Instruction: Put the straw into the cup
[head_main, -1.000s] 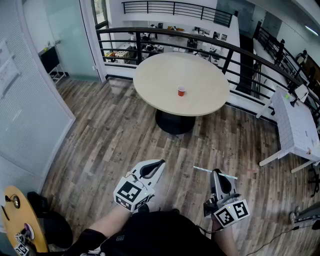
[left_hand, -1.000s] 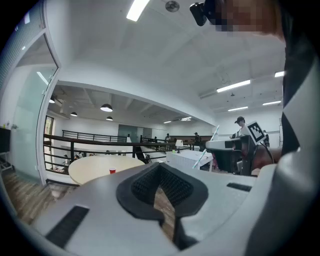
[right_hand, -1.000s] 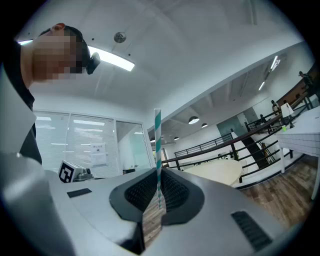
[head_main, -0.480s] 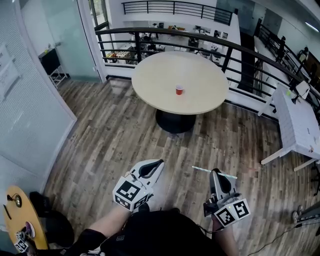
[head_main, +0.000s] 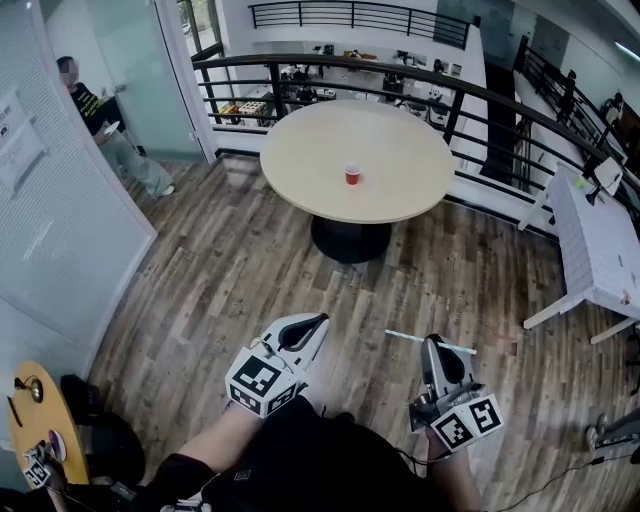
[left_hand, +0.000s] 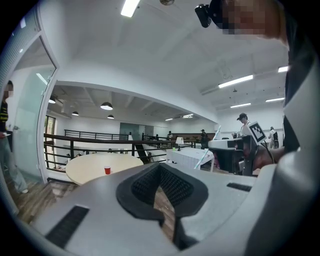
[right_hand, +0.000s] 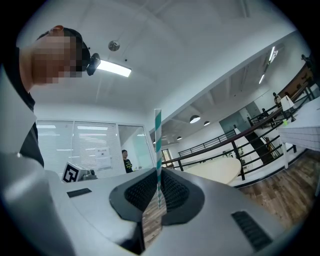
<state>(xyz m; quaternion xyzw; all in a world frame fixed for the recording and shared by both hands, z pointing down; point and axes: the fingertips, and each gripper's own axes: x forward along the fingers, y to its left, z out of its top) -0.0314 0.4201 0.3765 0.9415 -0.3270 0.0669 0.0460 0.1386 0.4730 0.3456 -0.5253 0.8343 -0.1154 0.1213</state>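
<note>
Closest in, the left gripper (head_main: 316, 326) is pointing out over the wooden floor (head_main: 220, 290) with its jaws drawn together; in the left gripper view (left_hand: 163, 207) only a thin slit of floor is showing between the dark pads, and nothing is sitting in it. Just beside it, the right gripper (head_main: 433, 346) is clamping the straw (head_main: 405, 337), a white one with teal stripes. In the head view the straw is lying crosswise at the tips, sticking out to both sides. In the right gripper view (right_hand: 158, 194) the jaws are pressing on it near its lower end, and the straw (right_hand: 158, 145) is rising straight up from between the pads. Both grippers are hanging above the floor, well apart from the round table (head_main: 400, 190) farther ahead. On that pale tabletop the red cup (head_main: 352, 174) is standing upright, near the middle; it is also showing small in the left gripper view (left_hand: 107, 170). Beyond the table a dark railing (head_main: 480, 100) is curving around it. At the far left a person (head_main: 100, 120) is standing by a glass wall.
</note>
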